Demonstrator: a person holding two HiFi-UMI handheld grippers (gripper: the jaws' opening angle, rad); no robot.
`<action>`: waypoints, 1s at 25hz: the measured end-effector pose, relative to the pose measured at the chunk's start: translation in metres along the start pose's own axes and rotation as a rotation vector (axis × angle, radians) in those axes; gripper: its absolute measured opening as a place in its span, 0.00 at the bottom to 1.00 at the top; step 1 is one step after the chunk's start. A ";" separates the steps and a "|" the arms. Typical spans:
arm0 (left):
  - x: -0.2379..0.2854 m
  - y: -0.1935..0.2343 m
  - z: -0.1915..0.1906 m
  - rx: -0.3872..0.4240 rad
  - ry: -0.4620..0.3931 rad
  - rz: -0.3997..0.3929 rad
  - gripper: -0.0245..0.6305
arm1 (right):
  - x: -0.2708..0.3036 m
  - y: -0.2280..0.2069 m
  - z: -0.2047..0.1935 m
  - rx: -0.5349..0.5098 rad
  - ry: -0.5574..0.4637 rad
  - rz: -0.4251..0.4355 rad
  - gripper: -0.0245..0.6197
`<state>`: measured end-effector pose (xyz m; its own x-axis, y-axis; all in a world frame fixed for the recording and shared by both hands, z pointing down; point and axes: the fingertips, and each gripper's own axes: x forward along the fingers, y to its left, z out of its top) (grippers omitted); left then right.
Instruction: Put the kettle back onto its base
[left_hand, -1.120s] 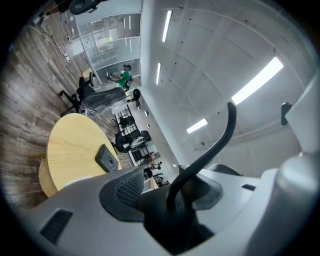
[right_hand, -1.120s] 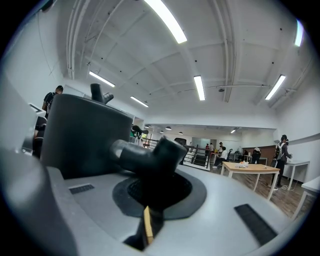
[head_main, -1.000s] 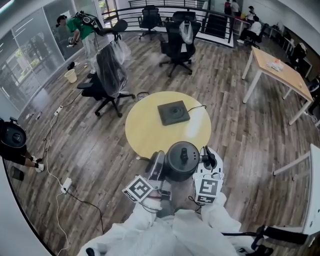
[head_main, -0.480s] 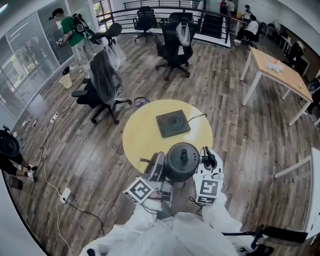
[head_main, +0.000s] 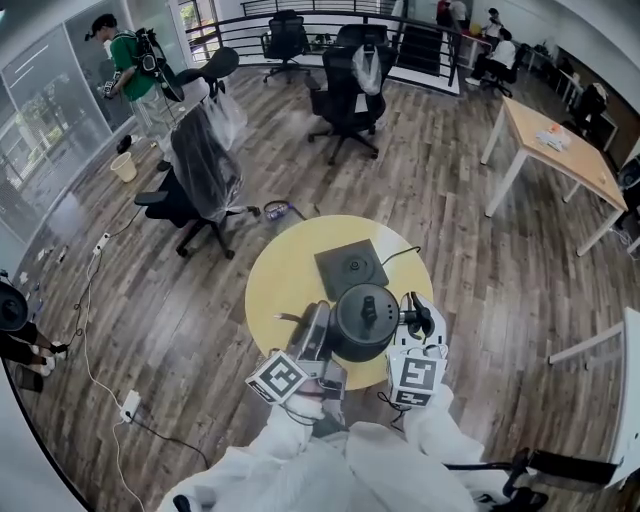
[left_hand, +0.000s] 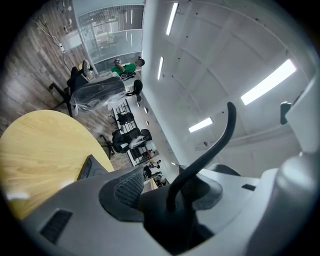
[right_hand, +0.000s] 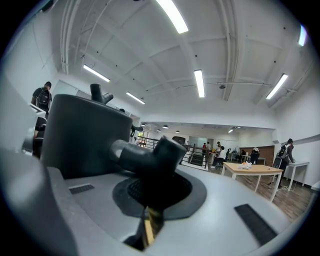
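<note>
Black kettle (head_main: 365, 320), lid knob up, is hanging between both grippers over the round yellow table (head_main: 285, 275), at roughly 5 o'clock from the table's centre. It is not sitting on its base (head_main: 350, 265). The dark square base is lying flat on the table at 12 o'clock from the kettle, and the kettle is overlapping its near corner in the head view. A cord (head_main: 400, 252) is running off the base toward 2 o'clock.

At the kettle's 9 o'clock, the left gripper (head_main: 318, 322) is pinching its jaws tight on the foot of the thin curved spout (left_hand: 215, 135). At 3 o'clock, the right gripper (head_main: 412, 318) is clamping the stubby black handle (right_hand: 150, 157), jaws nearly together around it. The kettle's body is filling the left of the right gripper view.

Cannot tell whether the kettle's underside is clearing the tabletop.

Plastic-draped office chair (head_main: 200, 160) is standing at 10 o'clock from the table.
</note>
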<state>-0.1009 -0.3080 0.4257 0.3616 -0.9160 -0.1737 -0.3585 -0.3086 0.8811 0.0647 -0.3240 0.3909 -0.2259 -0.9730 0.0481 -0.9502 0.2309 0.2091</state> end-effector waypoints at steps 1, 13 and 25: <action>0.008 0.003 0.006 0.001 0.002 -0.002 0.37 | 0.009 0.001 0.002 -0.001 -0.002 -0.001 0.08; 0.078 0.042 0.050 0.045 0.035 0.003 0.37 | 0.087 0.001 0.000 -0.003 0.033 -0.052 0.08; 0.127 0.079 0.046 0.034 0.082 0.030 0.37 | 0.138 -0.013 -0.024 0.006 0.074 -0.063 0.08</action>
<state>-0.1232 -0.4604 0.4531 0.4187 -0.9015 -0.1094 -0.3986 -0.2907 0.8699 0.0509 -0.4615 0.4188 -0.1489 -0.9830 0.1074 -0.9634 0.1687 0.2081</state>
